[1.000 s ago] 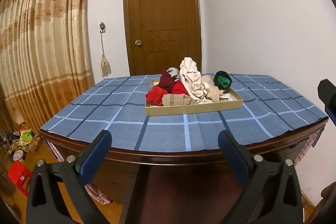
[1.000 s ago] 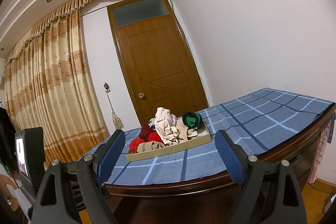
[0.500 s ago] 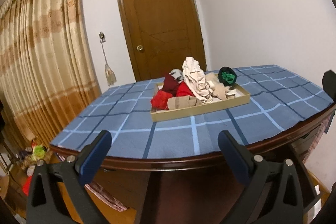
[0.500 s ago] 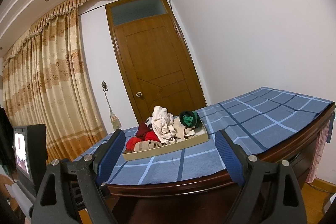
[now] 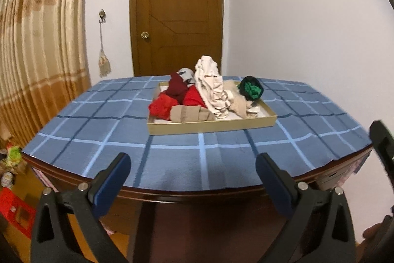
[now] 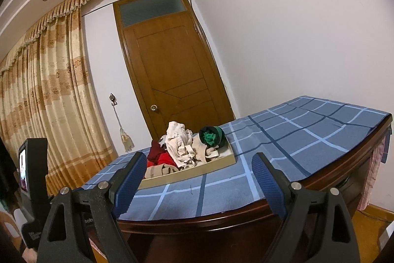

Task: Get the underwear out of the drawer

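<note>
A shallow tan drawer tray (image 5: 211,126) (image 6: 197,170) sits on the table's blue checked cloth (image 5: 98,134) (image 6: 307,130). Piled in it are red underwear (image 5: 162,106) (image 6: 167,159), a dark red piece (image 5: 177,86), a cream bundle (image 5: 209,88) (image 6: 178,142), beige pieces (image 5: 187,113) and a green-and-black roll (image 5: 251,88) (image 6: 211,136). My left gripper (image 5: 193,168) stands open above the table's near edge, short of the tray, nothing between its fingers. My right gripper (image 6: 198,166) is also open and empty, in front of the table edge.
A brown wooden door (image 5: 177,9) and gold curtains (image 5: 37,46) stand behind the table. The table's dark wooden rim (image 6: 320,176) runs just ahead of both grippers. Red crate and clutter lie on the floor at left (image 5: 14,203). The other gripper's body shows at right (image 5: 381,139).
Both views have closed in on the table; the tray looks larger. The left view has tilted down and swung so the tray sits nearer centre. Both grippers stay open.
</note>
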Available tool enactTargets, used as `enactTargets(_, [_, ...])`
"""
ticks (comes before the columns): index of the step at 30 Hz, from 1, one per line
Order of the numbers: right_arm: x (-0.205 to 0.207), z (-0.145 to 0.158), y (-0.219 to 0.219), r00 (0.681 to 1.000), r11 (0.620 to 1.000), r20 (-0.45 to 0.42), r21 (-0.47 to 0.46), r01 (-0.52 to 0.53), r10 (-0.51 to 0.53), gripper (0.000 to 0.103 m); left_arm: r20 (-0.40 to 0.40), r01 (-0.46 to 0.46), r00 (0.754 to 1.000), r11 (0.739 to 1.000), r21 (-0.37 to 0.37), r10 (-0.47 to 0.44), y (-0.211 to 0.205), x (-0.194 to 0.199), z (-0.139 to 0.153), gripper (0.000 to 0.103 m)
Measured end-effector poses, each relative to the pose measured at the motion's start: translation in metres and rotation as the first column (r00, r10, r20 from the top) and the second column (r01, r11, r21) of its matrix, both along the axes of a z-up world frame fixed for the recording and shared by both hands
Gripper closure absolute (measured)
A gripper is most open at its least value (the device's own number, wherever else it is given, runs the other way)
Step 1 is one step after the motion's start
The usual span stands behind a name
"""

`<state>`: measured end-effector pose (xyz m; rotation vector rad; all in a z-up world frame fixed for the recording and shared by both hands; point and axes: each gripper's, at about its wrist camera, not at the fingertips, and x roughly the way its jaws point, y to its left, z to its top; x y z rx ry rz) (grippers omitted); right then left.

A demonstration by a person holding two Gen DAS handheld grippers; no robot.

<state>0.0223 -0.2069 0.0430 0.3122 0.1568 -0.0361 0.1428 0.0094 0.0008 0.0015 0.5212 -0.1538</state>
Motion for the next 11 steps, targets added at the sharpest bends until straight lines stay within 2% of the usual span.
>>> enactTargets(2, [0.004, 0.000, -0.001, 1.000, 1.000, -0.004, 0.001, 0.000, 0.000, 0.014, 0.006, 0.012, 1.000, 1.000, -0.003, -0.012, 0.000, 0.004, 0.001, 0.001])
enactTargets(5, [0.012, -0.002, -0.004, 1.000, 1.000, -0.013, 0.013, 0.001, -0.001, 0.014, 0.032, -0.009, 0.999, 0.999, 0.033, 0.008, -0.002, 0.008, 0.002, 0.001])
enactTargets(11, [0.027, -0.008, -0.008, 0.999, 1.000, -0.050, 0.027, 0.016, -0.015, 0.014, 0.024, -0.036, 0.999, 0.998, 0.048, 0.035, -0.001, 0.021, 0.001, 0.000])
